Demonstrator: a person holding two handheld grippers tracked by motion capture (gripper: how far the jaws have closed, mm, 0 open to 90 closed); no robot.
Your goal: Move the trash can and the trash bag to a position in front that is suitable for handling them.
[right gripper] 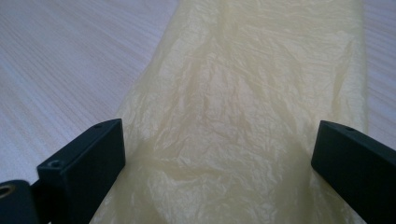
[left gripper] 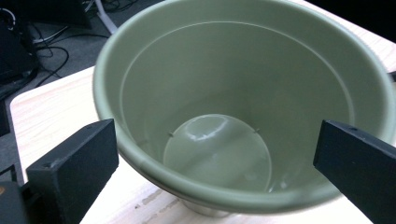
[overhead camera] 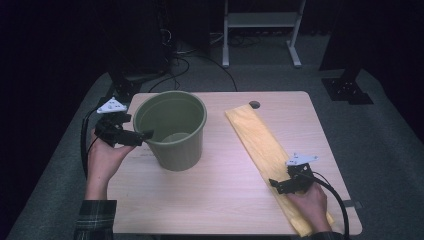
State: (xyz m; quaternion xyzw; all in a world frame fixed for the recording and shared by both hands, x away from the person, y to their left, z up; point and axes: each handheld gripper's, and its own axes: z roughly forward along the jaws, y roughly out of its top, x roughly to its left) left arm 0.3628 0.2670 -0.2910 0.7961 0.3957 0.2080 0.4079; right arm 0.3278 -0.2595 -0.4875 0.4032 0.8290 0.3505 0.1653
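high view sets the scene: a green plastic bucket [overhead camera: 171, 129] stands upright on the left half of the pale wood tabletop [overhead camera: 220, 180], and a folded yellow plastic bag [overhead camera: 267, 150] lies flat as a long strip on the right half, running from the far middle toward the near right corner. the left tongs [overhead camera: 142, 136] sit just beside the bucket's left rim, jaws apart; left gripper view looks down into the empty bucket [left gripper: 219, 121], with the near rim between the two spread jaws, so the likely purpose is to pinch the rim and steady the bucket. the right tongs [overhead camera: 278, 186] hover low over the near part of the bag, also apart; right gripper view has the crinkled film [right gripper: 243, 107] lying between the open jaws, not yet pinched. the bag seems laid out flat so one end can be lifted cleanly, and the bucket stands mouth-up to take it as a liner. bucket and bag are well apart.
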